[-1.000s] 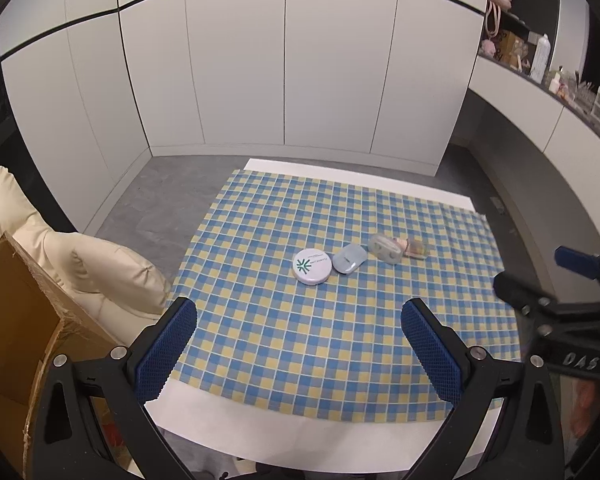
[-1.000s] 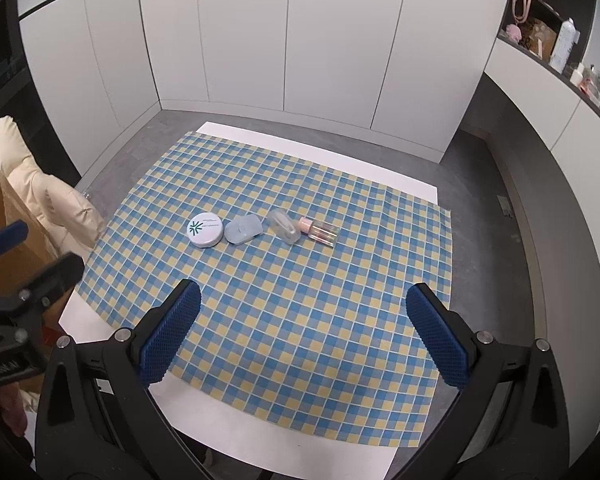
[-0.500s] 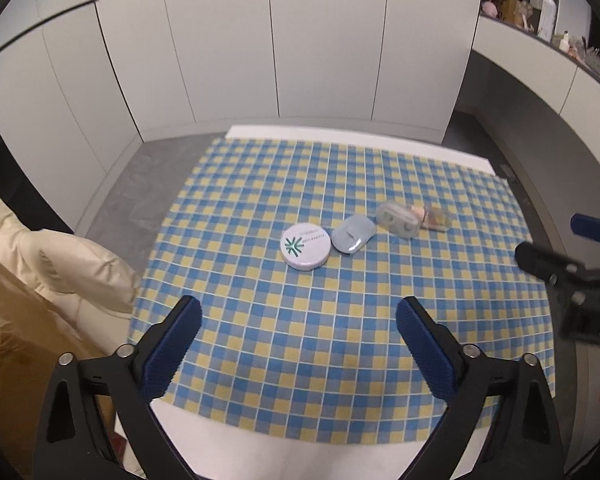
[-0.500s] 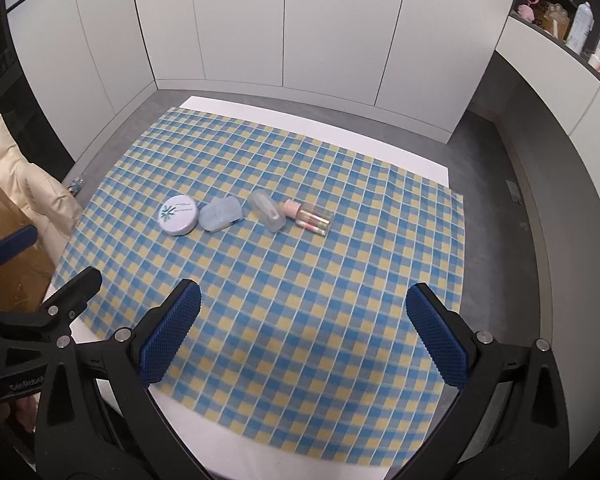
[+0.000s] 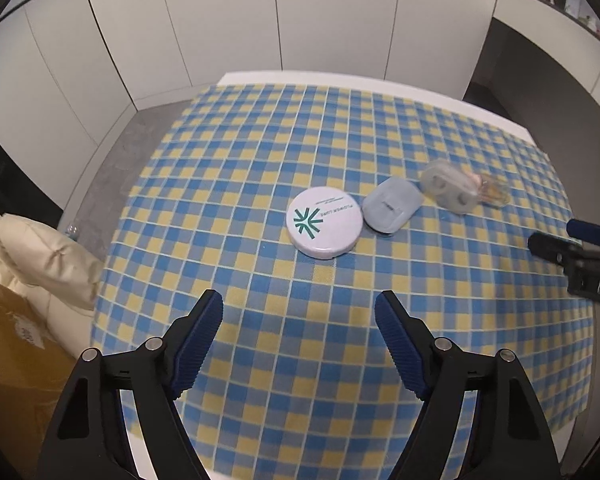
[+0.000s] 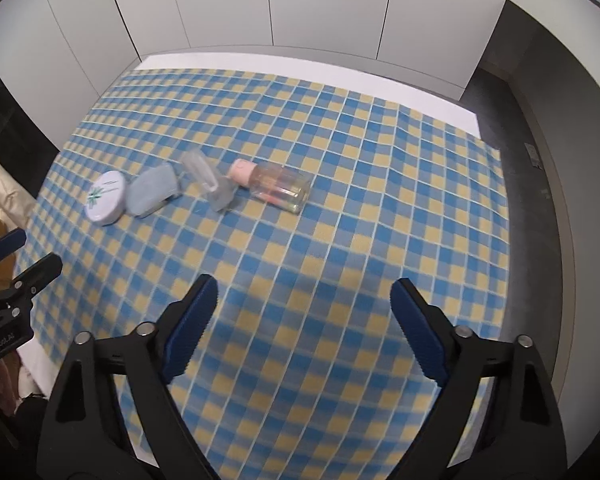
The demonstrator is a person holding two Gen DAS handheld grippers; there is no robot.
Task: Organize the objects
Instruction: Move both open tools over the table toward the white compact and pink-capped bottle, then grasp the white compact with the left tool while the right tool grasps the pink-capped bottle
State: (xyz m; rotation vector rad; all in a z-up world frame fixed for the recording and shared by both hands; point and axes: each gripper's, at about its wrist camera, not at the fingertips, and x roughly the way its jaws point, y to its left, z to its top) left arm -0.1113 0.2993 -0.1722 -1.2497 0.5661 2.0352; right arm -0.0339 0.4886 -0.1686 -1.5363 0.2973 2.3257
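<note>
Four small items lie in a row on the blue-and-yellow checked cloth (image 5: 260, 152). They are a round white compact with a green logo (image 5: 323, 222) (image 6: 105, 199), a pale blue case (image 5: 391, 205) (image 6: 152, 195), a clear contact-lens case (image 5: 450, 191) (image 6: 210, 183) and a clear bottle with a pink cap (image 6: 274, 187) (image 5: 492, 192). My left gripper (image 5: 299, 309) hovers short of the compact, its jaws closing with nothing between them. My right gripper (image 6: 305, 294) hangs short of the bottle, its jaws also closing on nothing.
A cream padded jacket (image 5: 32, 256) and a cardboard box (image 5: 12, 368) sit off the table's left side. White cabinet doors (image 6: 300, 0) stand behind the table. A grey counter (image 6: 560, 72) runs along the right. The white table edge (image 5: 340, 80) shows beyond the cloth.
Both grippers have come down and forward toward the row of items, which now look larger. Both pairs of jaws stand narrower than before.
</note>
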